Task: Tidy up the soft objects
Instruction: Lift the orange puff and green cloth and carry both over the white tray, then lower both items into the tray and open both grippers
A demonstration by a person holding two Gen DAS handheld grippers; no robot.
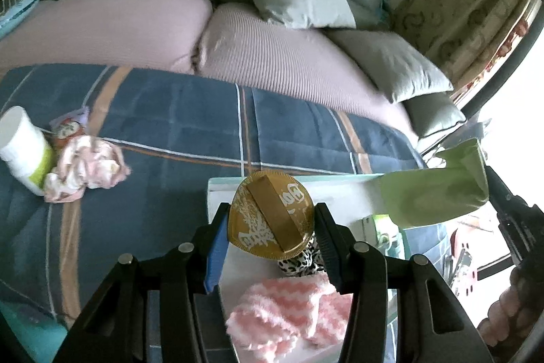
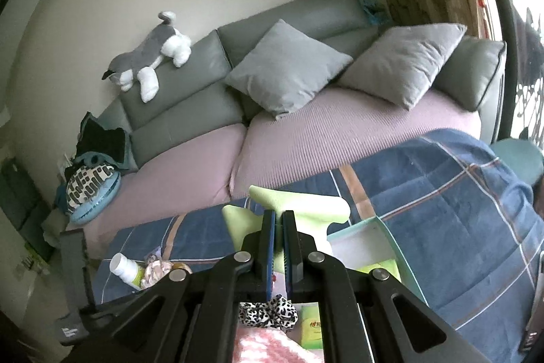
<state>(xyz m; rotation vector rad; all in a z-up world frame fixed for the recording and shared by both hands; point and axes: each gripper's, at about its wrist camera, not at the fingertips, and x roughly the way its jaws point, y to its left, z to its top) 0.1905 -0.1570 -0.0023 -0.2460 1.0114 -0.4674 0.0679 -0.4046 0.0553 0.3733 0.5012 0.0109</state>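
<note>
Grey sofa cushions and a mauve seat fill the background behind a plaid blanket (image 1: 163,125).

Left wrist view: the left gripper (image 1: 272,223) is clamped on a gold disc (image 1: 270,215), rigid and smooth, gripped edge to edge over a white box (image 1: 217,189). In the box lie a leopard scrunchie (image 1: 299,264) and a pink towel (image 1: 289,308). Out on the blanket sit a white bottle (image 1: 23,148) and a crumpled pink cloth (image 1: 88,165). At right hangs a green cloth (image 1: 431,193).

Right wrist view: the right gripper (image 2: 278,220) is pinched tight on that green cloth (image 2: 299,206), just above the box (image 2: 360,247). It looks light and limp, likely to drape and bunch; an edge pinch suits it, and it should be lowered so that it folds inside.
</note>
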